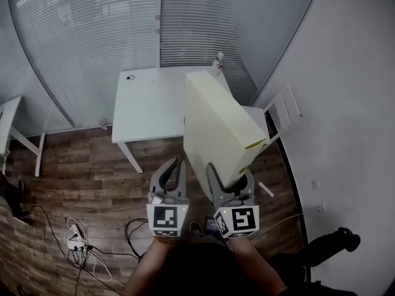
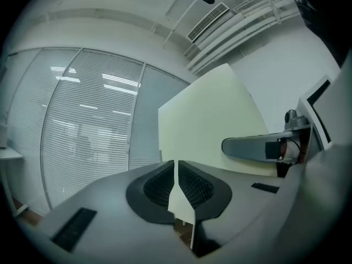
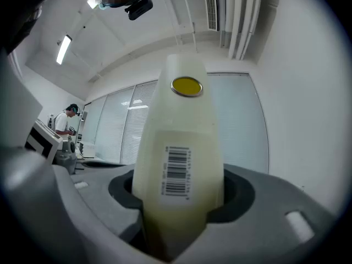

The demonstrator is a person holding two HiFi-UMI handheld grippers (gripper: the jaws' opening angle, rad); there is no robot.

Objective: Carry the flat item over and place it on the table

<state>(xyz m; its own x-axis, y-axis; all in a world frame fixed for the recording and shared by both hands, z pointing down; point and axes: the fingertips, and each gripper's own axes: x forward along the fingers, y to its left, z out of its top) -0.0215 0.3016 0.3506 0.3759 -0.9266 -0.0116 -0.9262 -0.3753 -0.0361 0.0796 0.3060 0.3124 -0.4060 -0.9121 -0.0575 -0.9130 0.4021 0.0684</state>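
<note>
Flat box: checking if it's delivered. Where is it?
Head view, right of centre: flat box clamped in the right tool, above the floor, short of the white table.

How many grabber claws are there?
2. The left gripper sits low in the middle, left of the pale yellow box; the right gripper, just right of it, grips the box's bottom end.

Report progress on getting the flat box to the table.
Done: the flat box is picked up, clamped by its barcoded edge in the right claw. In hand: it is carried tilted in the air, claws over the wood floor before the white table. Left: set it on the tabletop and release. The left claw is shut, empty.
</note>
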